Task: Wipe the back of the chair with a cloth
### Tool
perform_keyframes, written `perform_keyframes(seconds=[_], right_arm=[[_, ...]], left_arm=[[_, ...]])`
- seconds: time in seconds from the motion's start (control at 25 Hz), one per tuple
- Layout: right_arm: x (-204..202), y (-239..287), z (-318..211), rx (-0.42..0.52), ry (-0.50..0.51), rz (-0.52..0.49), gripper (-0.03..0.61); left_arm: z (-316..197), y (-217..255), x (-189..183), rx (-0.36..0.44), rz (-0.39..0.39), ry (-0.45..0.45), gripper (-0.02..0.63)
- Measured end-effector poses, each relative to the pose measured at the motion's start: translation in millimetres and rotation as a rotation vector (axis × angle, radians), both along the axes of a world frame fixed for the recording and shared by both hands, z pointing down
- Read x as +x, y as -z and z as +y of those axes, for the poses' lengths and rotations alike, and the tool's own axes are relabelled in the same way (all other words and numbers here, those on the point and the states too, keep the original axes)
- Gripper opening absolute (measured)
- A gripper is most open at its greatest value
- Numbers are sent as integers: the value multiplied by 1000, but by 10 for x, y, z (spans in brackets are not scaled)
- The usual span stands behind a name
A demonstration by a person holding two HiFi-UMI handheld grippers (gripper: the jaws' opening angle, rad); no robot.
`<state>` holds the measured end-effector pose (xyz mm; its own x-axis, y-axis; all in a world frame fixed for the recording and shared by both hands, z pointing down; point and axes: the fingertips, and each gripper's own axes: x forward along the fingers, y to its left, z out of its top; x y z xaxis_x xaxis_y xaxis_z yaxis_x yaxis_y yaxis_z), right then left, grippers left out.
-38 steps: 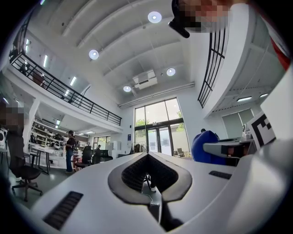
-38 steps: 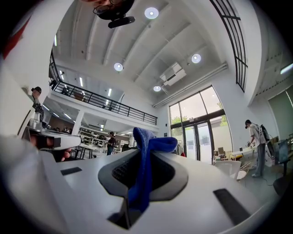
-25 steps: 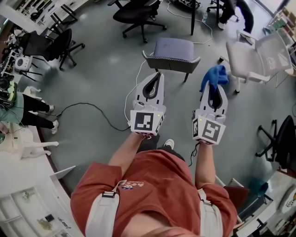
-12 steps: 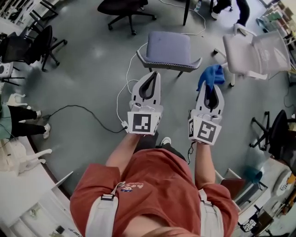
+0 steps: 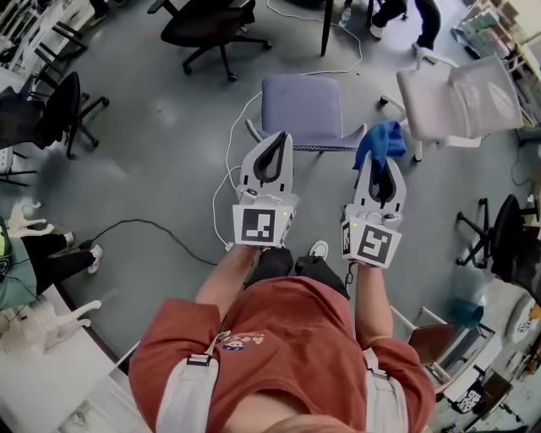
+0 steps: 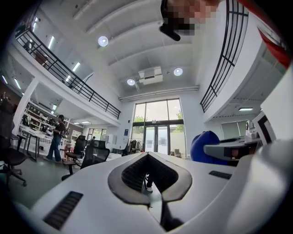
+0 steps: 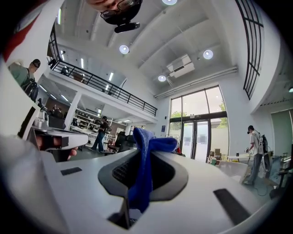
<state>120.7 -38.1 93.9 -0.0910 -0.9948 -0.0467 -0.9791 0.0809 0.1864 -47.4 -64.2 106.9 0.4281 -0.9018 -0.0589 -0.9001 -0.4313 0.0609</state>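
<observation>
— Closer than a second earlier, was it not: the chair (image 5: 303, 101) had slid down the head view until its near edge sat just beyond both grippers?

— It had; the person had stepped up to it. Nearest, the left gripper (image 5: 279, 139) had its jaws together on nothing; the right gripper (image 5: 382, 162) was clamped on the blue cloth (image 5: 379, 142), which stood up out of the jaws and drooped over their far end.

— And which way lay the chair from that cloth?

— Ahead and a little left; what I took for the back's top rail (image 5: 308, 146) ran left to right across the person's front; its right end sat just beside the cloth, though I could not tell whether they touched. The right gripper was nearer that end; the left pointed at the rail's left half.

— Room to move?

— I judged so; a sweep leftward along the rail looked open; a white chair (image 5: 461, 93) stood near on the right; a cable (image 5: 221, 182) trailed over the floor at left; a black office chair (image 5: 207, 24) was well apart, farther off.
</observation>
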Motion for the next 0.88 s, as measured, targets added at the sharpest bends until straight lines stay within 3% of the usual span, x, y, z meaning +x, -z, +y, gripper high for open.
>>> perform_keyframes(seconds=[0.2,0.44,0.6,0.88], right_arm=[[142,-37,-129,21,13,13,57],[325,-373,-122,-40,59,-33,57],[506,-830,-129,-99,92,-76,57],[652,-1842,-41,-221,111,-165,57]], left_arm=[[-132,-65,148,2,-30,21,14],[-56,-360,386,-25,-61,31,15],[-29,-652,669,26,-66,26,14],[85,-1524,971,-5,-102,3,14]])
